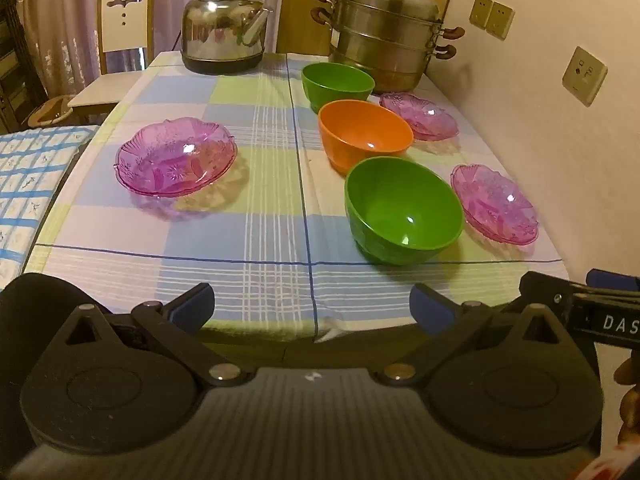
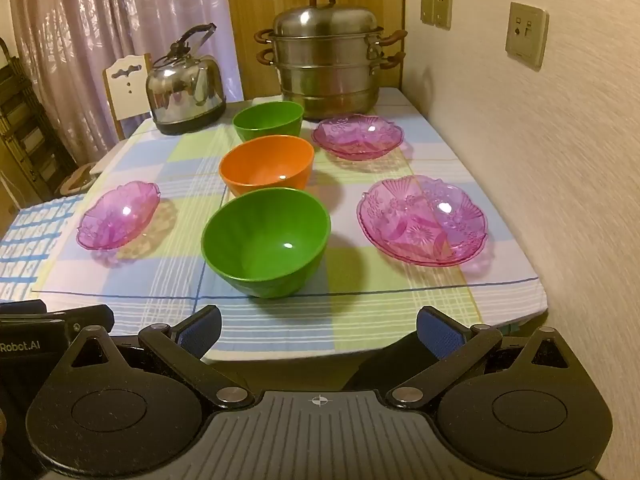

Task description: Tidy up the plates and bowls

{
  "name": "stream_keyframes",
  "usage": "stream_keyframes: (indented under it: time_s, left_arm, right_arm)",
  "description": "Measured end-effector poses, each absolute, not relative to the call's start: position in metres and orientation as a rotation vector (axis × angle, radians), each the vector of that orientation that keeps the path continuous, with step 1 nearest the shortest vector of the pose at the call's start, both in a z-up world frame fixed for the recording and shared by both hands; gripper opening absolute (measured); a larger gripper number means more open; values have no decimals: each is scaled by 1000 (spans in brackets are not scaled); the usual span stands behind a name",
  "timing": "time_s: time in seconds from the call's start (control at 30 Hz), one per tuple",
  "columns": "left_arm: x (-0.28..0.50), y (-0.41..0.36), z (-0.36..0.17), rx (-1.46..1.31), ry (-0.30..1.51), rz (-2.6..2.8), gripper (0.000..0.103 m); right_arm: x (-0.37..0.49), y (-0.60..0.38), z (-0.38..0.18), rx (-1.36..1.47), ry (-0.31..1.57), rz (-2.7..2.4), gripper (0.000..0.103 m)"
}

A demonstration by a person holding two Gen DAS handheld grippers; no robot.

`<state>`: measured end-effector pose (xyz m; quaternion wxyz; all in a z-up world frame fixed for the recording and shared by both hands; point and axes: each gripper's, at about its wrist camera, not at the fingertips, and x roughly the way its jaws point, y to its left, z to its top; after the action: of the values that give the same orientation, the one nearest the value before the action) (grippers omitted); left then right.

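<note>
Left claw, right claw both apart; near green bowl ahead, kettle beyond.

Two black handheld grippers with blue-padded fingers

Left gripper: matte black linkage arms, silver pivot screws, round disc housings, ribbed grey centre plate with a small white mark, blue textured pads. Right gripper matches, with a crosshair mark; white "Robot.AI" lettering sits at the frame's left edge.

We see three upright bowls in a near-to-far row: green bowl, orange bowl, green far bowl. Three purple glass plates lie beside them: one left, two right.
</note>
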<state>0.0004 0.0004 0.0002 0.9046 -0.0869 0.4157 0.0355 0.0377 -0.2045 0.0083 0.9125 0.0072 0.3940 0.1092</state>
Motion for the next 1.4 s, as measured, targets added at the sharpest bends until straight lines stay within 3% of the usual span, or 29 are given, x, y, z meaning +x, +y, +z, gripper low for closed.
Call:
stream_keyframes:
  time_s: [1.4]
  left_arm:
    - [3, 3, -4, -208, 873, 56, 103]
  right_arm:
    - [37, -205, 4, 22, 817, 223, 103]
